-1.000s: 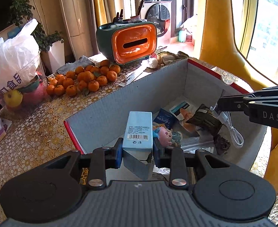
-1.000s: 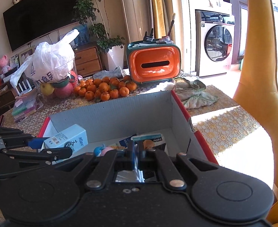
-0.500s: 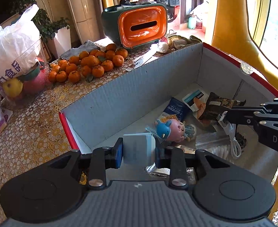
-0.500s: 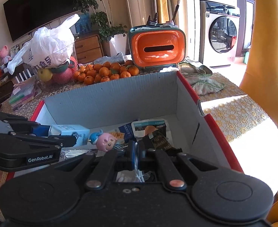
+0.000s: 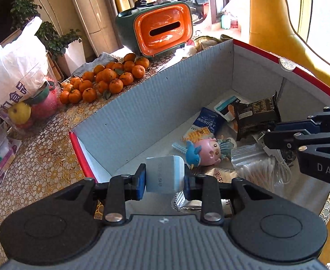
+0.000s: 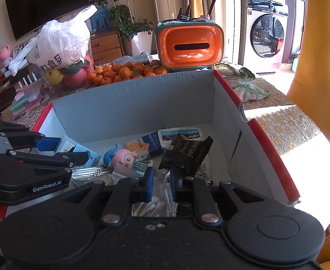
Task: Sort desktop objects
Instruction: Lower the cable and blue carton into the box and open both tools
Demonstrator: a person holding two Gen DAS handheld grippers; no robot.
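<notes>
Carton [image 5: 165,174], pale blue, sits clamped between the fingers of our left gripper [image 5: 165,181], held over the near left corner of the cardboard box [image 5: 129,114] on the desk [image 5: 41,148]. Our right gripper [image 6: 161,185] has its fingers slightly apart above a white cable [image 6: 168,193], with a dark snack packet [image 6: 185,155] just ahead.

Your left wrist camera looks down and rightward into the cardboard box [image 5: 129,121] from close above. Your right wrist camera faces it from the near edge; both share its interior and the tissue holder [image 6: 188,45].
</notes>
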